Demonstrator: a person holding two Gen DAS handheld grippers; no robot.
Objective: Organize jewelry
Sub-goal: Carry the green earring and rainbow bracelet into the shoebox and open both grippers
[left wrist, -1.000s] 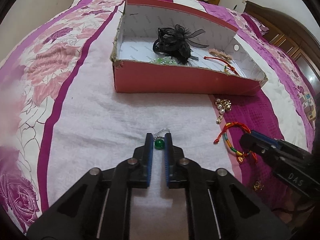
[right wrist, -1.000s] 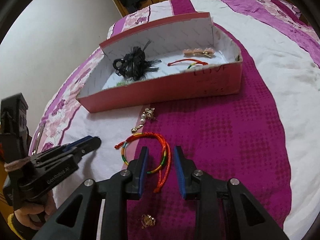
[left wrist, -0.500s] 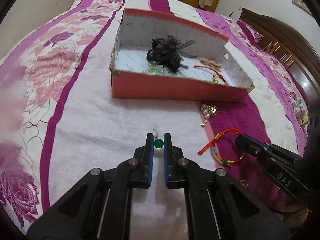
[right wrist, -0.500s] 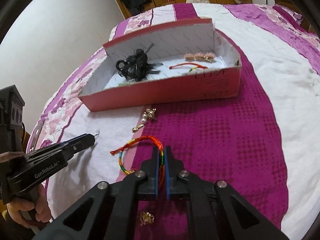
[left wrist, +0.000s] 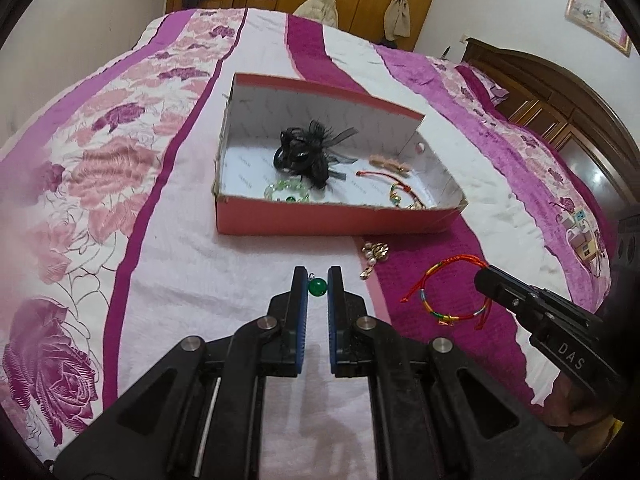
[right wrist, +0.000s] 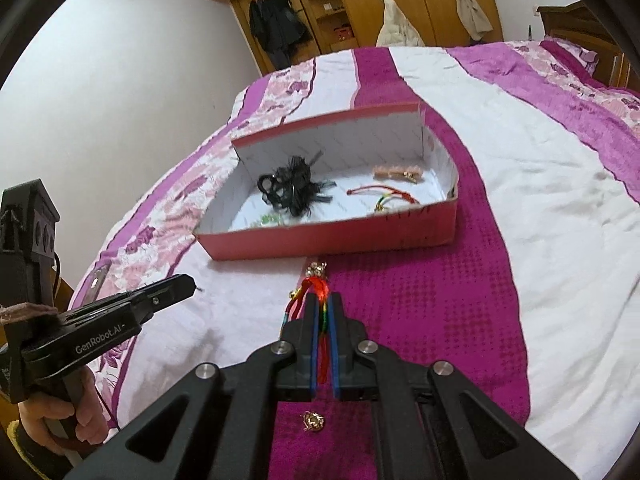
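Left gripper (left wrist: 317, 280) pinching small green bead earring (left wrist: 318, 287), light, slick; best held at bead. Right gripper (right wrist: 323, 304) clamped on limp red rainbow cord bracelet (right wrist: 317, 294), mid-frame.

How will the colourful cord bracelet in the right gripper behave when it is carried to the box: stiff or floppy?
Probably floppy: the cord bracelet hangs in a loose loop from the right gripper. Its red tails dangle, so they may swing or snag on the box rim. It looks light.
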